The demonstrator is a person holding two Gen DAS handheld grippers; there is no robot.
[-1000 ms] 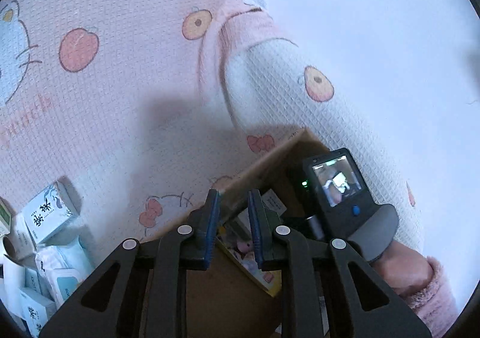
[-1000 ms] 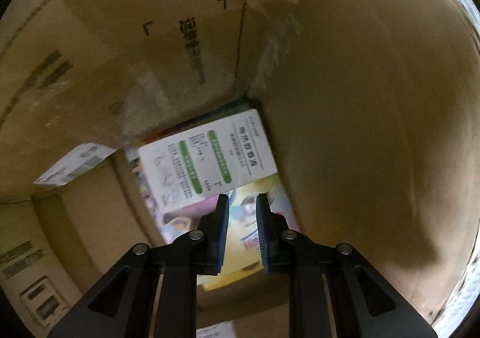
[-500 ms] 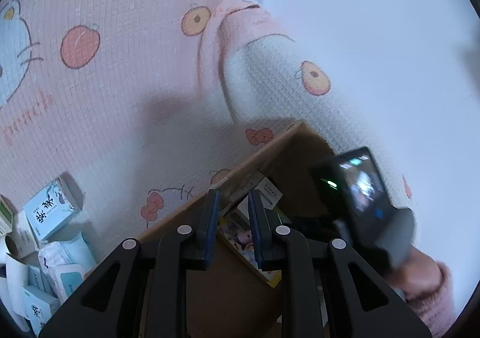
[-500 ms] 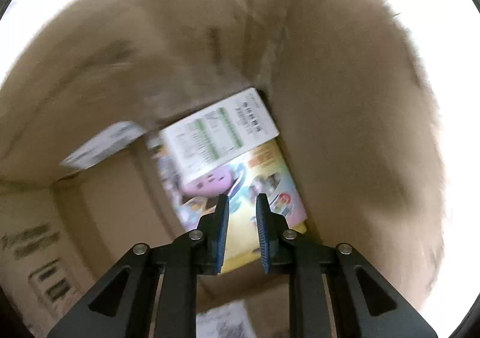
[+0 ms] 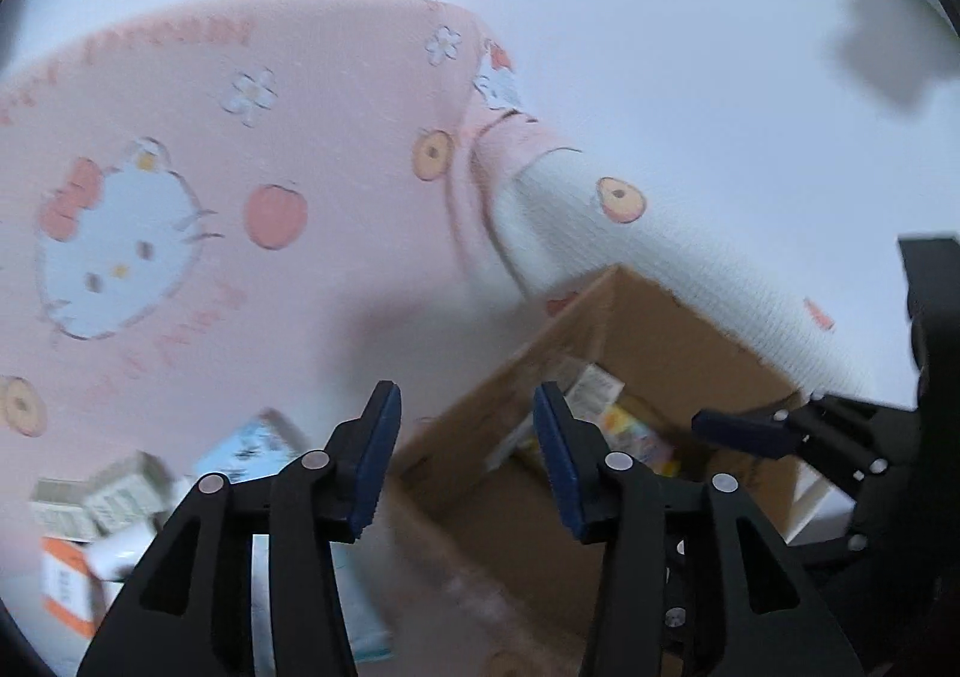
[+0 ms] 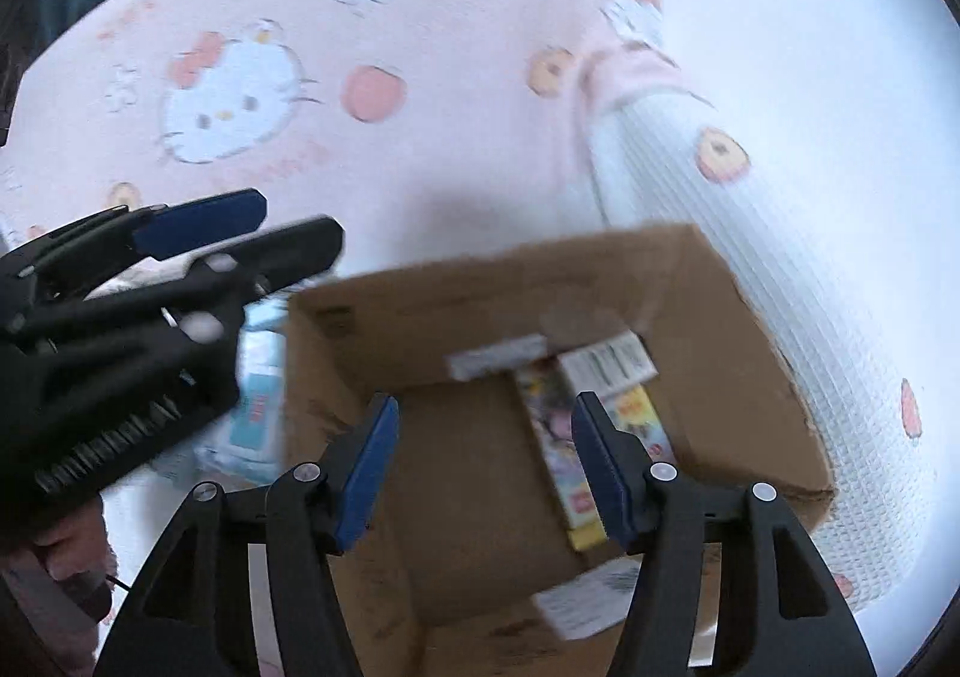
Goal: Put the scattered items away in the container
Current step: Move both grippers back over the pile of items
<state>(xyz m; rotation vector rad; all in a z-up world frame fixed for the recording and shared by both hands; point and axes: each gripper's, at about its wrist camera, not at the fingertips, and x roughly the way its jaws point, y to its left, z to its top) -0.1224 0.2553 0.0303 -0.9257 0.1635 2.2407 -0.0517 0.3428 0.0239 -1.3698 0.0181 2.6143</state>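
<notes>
Both your tools, left and right, are opening and empty. The small cartons lie left of the box, on the bed; probably light and crushable, so pinch their flat sides.

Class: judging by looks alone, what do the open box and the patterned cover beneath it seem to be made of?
Box: corrugated cardboard, probably; matte brown walls, creased flaps, ragged rim. Cover: soft fabric, likely knit or waffle-weave; a fine grid texture shows, printed with cartoon cats and fruit.

Cardboard box on blanket, packets inside it, scattered boxes to its left
</notes>
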